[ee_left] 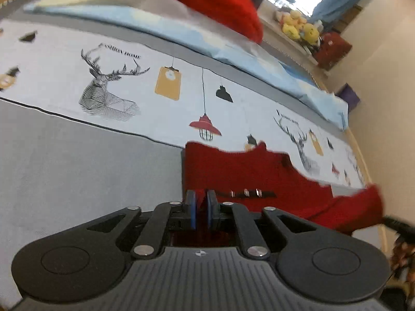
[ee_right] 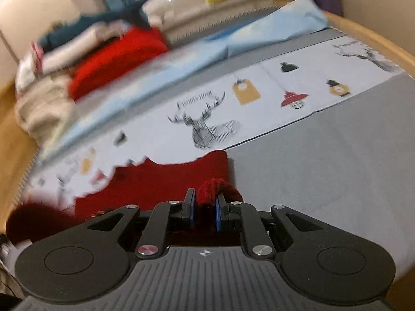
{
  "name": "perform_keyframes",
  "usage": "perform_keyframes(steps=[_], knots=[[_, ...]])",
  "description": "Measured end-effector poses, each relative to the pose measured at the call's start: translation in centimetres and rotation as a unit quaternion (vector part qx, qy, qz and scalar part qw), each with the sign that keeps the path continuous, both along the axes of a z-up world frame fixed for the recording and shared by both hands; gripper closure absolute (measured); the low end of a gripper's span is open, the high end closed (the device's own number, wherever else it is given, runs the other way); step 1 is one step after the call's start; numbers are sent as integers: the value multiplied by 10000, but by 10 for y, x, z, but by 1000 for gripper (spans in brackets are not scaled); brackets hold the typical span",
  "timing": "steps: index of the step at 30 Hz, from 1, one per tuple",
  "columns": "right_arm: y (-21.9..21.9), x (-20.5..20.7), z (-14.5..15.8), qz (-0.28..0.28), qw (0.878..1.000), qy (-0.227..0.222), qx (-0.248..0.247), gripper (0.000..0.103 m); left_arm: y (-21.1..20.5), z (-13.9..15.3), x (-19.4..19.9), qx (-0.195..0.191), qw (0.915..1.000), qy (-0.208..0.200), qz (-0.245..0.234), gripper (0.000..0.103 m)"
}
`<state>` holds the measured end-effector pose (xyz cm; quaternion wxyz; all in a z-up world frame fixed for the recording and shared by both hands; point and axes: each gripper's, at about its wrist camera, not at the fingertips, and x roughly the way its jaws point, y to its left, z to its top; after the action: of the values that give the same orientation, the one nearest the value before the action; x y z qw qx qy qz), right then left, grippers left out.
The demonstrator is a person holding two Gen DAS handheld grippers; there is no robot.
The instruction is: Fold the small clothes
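A small dark red knit garment [ee_left: 254, 178] lies spread on the grey and printed bed cover, held up at its near edge. It has a black strip with silver snaps [ee_left: 246, 193]. My left gripper [ee_left: 201, 207] is shut on the garment's near hem. In the right wrist view the same red garment [ee_right: 160, 181] stretches to the left, and my right gripper [ee_right: 205, 207] is shut on a bunched corner of it [ee_right: 215, 189].
A printed cover with deer and lamps [ee_left: 109, 88] runs across the bed. A light blue folded sheet [ee_left: 181, 33] and a bright red knit [ee_left: 215, 2] lie behind it. A pile of clothes [ee_right: 77, 51] sits at the far left. A wooden bed edge [ee_right: 376, 39] runs on the right.
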<state>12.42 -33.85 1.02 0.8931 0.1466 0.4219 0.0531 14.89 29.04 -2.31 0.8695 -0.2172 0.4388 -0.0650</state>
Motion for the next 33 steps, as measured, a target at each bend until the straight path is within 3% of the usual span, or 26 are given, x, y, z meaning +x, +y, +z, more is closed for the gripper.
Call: perform_keyframes(steps=[2,4,5,7,9,11,12,14,15,18,25,28,29,30,31,33], knots=[[16,19,-15,190,9977,60,-644,83,8,-17,4,-209,9992,-20,351,77],[21,25,-29,105,9934,-49,-1143,82,12,-31,8,-540,9953,514,611,74],[18,24,-37,-13,9943,36,-1064,82,11,-31,8,-622,9948,506,626,73],[10,25,-44,-257,9974,415,-538,80,2,-31,11,-450,9973,475,346,59],[4,21,-43,-383,9989,280,60,71,-9,-35,11,-137,9986,485,135,42],[8,19,-50,-287,9993,226,-12,59,-14,-53,10,35,9974,722,41,42],[10,18,-58,-272,9991,278,-171,54,-16,-63,15,97,9945,1045,51,42],[12,25,-79,-216,9943,946,-453,54,-15,-70,20,122,9928,1184,148,42],[11,26,-84,-253,9932,1049,-433,54,-14,-72,23,126,9927,1189,147,41],[7,30,-90,-388,9932,1072,-219,54,-11,-81,30,58,9911,1308,232,35],[1,46,-110,-622,9865,1481,321,54,-13,-95,45,-187,9873,1550,311,35],[-1,50,-116,-691,9830,1588,605,53,-18,-91,45,-29,9891,1446,269,45],[0,50,-117,-707,9826,1599,632,55,-19,-89,45,-50,9901,1384,215,67],[0,51,-116,-687,9830,1587,622,63,-19,-88,45,-91,9906,1352,166,86],[2,51,-113,-636,9840,1545,620,80,-20,-84,43,2,9918,1268,157,93],[5,51,-105,-531,9874,1369,583,88,-22,-76,41,278,9939,1065,85,97]])
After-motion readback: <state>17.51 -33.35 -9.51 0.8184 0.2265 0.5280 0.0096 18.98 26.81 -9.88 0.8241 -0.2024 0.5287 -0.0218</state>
